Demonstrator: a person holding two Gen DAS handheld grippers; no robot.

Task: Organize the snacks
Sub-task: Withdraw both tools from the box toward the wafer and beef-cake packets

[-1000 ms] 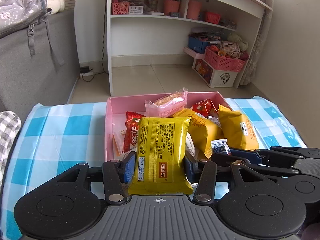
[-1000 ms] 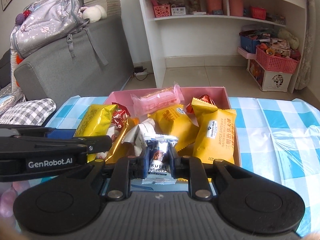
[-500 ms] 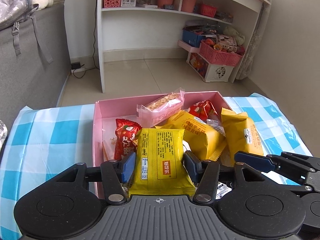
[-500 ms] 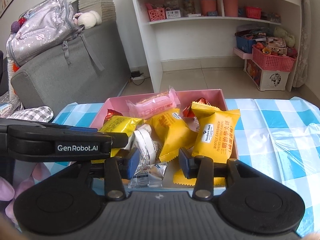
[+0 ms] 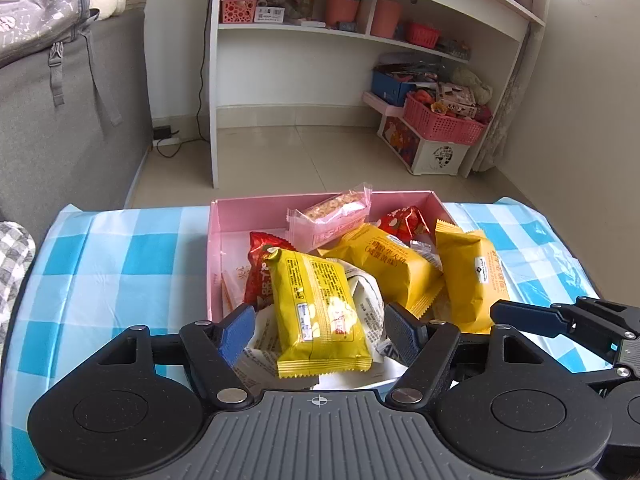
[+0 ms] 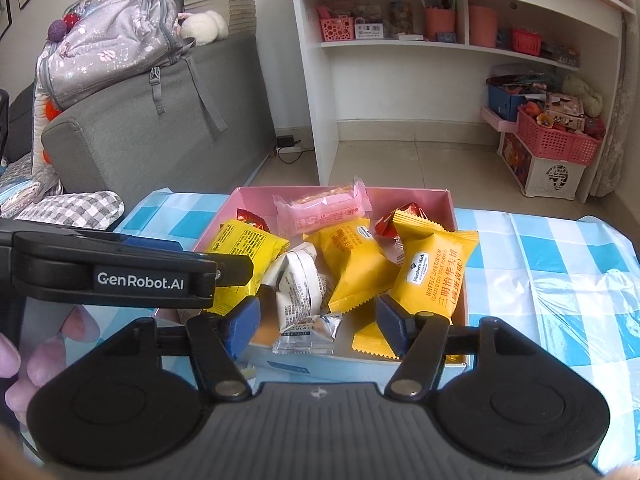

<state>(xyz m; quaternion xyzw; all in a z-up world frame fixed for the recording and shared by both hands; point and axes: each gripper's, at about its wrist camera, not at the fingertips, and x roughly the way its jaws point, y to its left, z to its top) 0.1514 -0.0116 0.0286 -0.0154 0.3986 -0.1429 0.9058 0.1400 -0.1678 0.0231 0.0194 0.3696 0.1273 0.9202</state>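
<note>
A pink box point(image 5: 248, 216) on the checked tablecloth holds several snack packets. My left gripper point(image 5: 320, 328) hangs over its near edge with its jaws opening. A yellow packet point(image 5: 320, 304) lies loose between the blue pads, touching neither. My right gripper point(image 6: 318, 322) is beside it, its jaws opening too. A small silver chocolate packet point(image 6: 308, 332) rests in the box point(image 6: 408, 196) between its fingers, free of both pads. A yellow waffle packet point(image 6: 432, 276) and a pink wafer bar point(image 6: 320, 208) lie further in.
The blue-and-white tablecloth point(image 5: 112, 264) spreads on both sides of the box. A grey sofa point(image 6: 160, 136) with a backpack stands at the left. A white shelf unit point(image 5: 320, 80) and pink baskets point(image 5: 440, 124) stand on the floor beyond. A person's fingers point(image 6: 24, 360) show at lower left.
Both grippers have opened. The yellow packet slipped out of the left grip and tilted onto the pile. The small silver packet left the right grip and lies in the box.
</note>
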